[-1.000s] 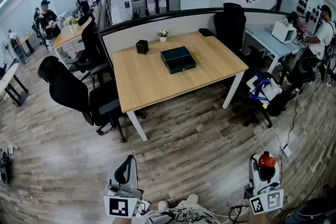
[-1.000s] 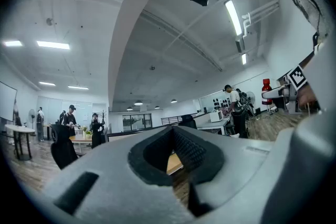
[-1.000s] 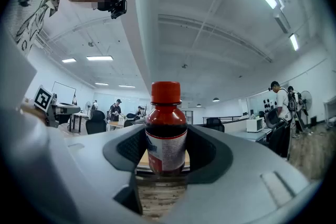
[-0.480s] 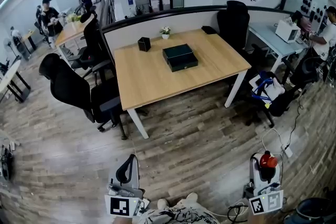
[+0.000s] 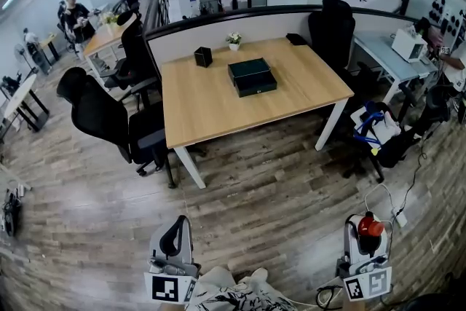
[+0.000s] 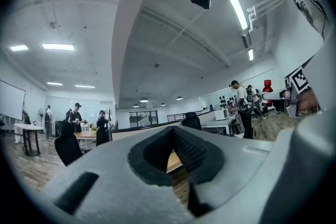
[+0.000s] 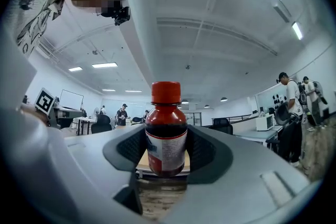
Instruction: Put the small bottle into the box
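Right hand-held gripper (image 7: 166,164) pinches the small bottle (image 7: 166,131) upright, well apart from the box (image 5: 251,76) on the tabletop (image 5: 218,116) (lid state unclear). Left hand-held gripper (image 6: 176,152): pressed together, empty. Risk: a loosened grip drops the bottle onto the floor (image 5: 277,186).

The small bottle (image 5: 370,226) shows only its red cap in the head view; its body is hidden inside the right gripper (image 5: 369,237). Its label print is too blurred to read (also in the right gripper view). The box (image 5: 252,76) on the far table (image 5: 211,113) is too small to tell whether it is open.
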A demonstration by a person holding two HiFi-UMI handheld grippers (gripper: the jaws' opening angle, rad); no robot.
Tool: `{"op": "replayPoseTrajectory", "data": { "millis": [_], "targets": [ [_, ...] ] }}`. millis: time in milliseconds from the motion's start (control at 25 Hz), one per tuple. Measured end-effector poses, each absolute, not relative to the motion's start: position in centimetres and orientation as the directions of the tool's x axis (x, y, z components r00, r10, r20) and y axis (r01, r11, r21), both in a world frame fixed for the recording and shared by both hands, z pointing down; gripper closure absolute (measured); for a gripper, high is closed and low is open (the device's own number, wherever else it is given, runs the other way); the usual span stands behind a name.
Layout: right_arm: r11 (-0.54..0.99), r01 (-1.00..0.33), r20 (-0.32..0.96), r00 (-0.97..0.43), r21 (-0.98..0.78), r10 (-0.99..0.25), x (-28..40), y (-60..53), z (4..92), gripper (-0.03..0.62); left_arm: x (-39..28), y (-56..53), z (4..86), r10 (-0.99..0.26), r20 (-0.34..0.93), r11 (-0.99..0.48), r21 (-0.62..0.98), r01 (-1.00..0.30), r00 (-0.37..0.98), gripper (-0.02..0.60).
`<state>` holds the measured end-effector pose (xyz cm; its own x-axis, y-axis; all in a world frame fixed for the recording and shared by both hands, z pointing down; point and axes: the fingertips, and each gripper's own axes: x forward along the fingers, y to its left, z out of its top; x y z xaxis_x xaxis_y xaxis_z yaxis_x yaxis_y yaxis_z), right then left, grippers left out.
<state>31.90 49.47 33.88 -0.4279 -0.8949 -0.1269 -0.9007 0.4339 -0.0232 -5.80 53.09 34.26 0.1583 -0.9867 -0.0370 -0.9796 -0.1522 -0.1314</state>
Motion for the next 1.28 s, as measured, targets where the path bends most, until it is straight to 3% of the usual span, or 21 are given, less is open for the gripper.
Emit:
{"op": "replayPoseTrajectory", "data": {
  "millis": [520, 1280],
  "targets": [
    [0.450, -0.892, -0.107, -0.444, -0.036, -0.890, 32.4, 45.0, 35.4, 0.359, -4.9, 49.4, 35.5, -0.989, -0.022, -0.142, -0.124, -0.982, 0.145, 0.583],
    [0.401, -0.916, -0.128, -0.397, -0.001, -0.909, 26.1, 29.1, 32.4, 0.359, -10.8, 30.6, 33.8, -0.972, -0.083, -0.213, -0.104, -0.972, 0.221, 0.583]
  ]
}}
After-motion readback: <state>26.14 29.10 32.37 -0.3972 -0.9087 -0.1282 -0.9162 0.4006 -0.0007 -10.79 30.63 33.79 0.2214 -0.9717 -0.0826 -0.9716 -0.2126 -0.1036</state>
